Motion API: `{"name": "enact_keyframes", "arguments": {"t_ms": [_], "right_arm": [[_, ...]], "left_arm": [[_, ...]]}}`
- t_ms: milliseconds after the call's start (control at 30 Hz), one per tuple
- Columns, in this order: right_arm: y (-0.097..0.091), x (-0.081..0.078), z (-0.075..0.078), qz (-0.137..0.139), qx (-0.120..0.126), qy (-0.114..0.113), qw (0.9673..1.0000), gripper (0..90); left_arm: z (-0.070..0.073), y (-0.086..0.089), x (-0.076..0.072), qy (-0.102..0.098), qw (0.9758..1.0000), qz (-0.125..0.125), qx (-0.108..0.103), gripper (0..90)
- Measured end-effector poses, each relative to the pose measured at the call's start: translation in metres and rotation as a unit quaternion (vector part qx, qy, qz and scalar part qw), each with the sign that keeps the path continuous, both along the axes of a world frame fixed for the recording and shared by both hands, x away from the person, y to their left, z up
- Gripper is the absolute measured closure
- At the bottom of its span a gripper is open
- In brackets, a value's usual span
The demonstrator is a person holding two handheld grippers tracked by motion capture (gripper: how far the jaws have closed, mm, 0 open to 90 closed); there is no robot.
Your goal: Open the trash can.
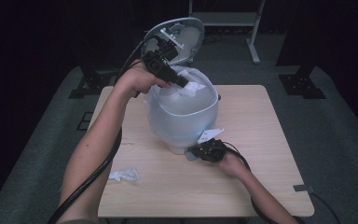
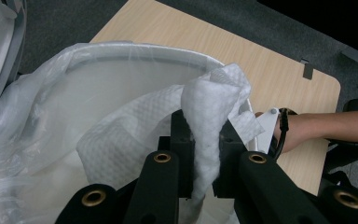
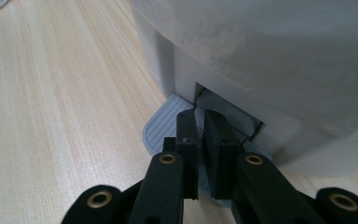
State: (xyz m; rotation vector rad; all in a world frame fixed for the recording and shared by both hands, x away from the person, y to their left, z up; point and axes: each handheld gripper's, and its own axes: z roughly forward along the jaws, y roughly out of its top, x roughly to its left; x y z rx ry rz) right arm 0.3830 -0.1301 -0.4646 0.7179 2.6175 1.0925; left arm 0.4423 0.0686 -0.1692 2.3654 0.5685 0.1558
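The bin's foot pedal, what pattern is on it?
Grey foot pedal with fine parallel ridges, clearest in the right gripper view.

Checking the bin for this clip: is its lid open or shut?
Open: the lid stands tilted back behind the bin, whose lined mouth is exposed.

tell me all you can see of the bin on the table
The bin is a rounded white pedal bin lined with a clear plastic bag. Its lid stands open at the back. It sits upright mid-table. The right hand-held gripper presses its grey ribbed pedal; the left hand-held gripper holds a paper towel over its mouth.
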Motion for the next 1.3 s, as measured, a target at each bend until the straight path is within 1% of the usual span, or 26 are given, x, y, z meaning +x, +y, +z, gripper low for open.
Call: {"name": "enact_keyframes", "arguments": {"t_ms": [200, 267, 400, 500, 667, 700, 733, 867, 933, 1000, 1067, 1300], "right_arm": [[0.0, 0.0, 0.0, 0.0, 0.0, 0.0, 1.0, 84.2], [0.0, 0.0, 0.0, 0.0, 0.0, 0.0, 1.0, 84.2], [0.0, 0.0, 0.0, 0.0, 0.0, 0.0, 1.0, 84.2], [0.0, 0.0, 0.0, 0.0, 0.0, 0.0, 1.0, 84.2], [0.0, 0.0, 0.0, -0.001, 0.0, -0.001, 1.0, 84.2], [0.0, 0.0, 0.0, -0.001, 0.0, -0.001, 1.0, 84.2], [0.0, 0.0, 0.0, -0.001, 0.0, -0.001, 1.0, 84.2], [0.0, 0.0, 0.0, -0.001, 0.0, -0.001, 1.0, 84.2], [0.0, 0.0, 0.0, -0.001, 0.0, -0.001, 1.0, 84.2], [0.0, 0.0, 0.0, -0.001, 0.0, -0.001, 1.0, 84.2], [0.0, 0.0, 0.0, -0.001, 0.0, -0.001, 1.0, 84.2], [0.0, -0.001, 0.0, -0.002, 0.0, -0.001, 1.0, 84.2]], "left_arm": [[-0.004, -0.003, 0.006, 0.004, 1.0, 0.003, 0.004, 82.0], [-0.005, -0.004, 0.007, 0.005, 1.0, 0.005, 0.002, 82.0], [-0.01, -0.006, 0.01, 0.009, 0.9999, 0.009, 0.005, 81.2], [-0.012, -0.006, 0.013, 0.009, 0.9999, 0.011, 0.011, 81.2], [-0.015, -0.007, 0.015, 0.012, 0.9998, 0.014, 0.01, 78.9], [-0.015, -0.007, 0.015, 0.013, 0.9997, 0.016, 0.011, 76.5], [-0.016, -0.007, 0.015, 0.015, 0.9997, 0.018, 0.011, 72.2], [-0.018, -0.007, 0.016, 0.018, 0.9996, 0.018, 0.01, 69.9], [-0.018, -0.007, 0.016, 0.019, 0.9996, 0.02, 0.011, 65.6], [-0.018, -0.007, 0.016, 0.017, 0.9996, 0.02, 0.011, 64.8], [-0.018, -0.006, 0.016, 0.017, 0.9996, 0.022, 0.01, 61.4], [-0.018, -0.002, 0.013, 0.019, 0.9996, 0.019, 0.008, 59.8]]}}
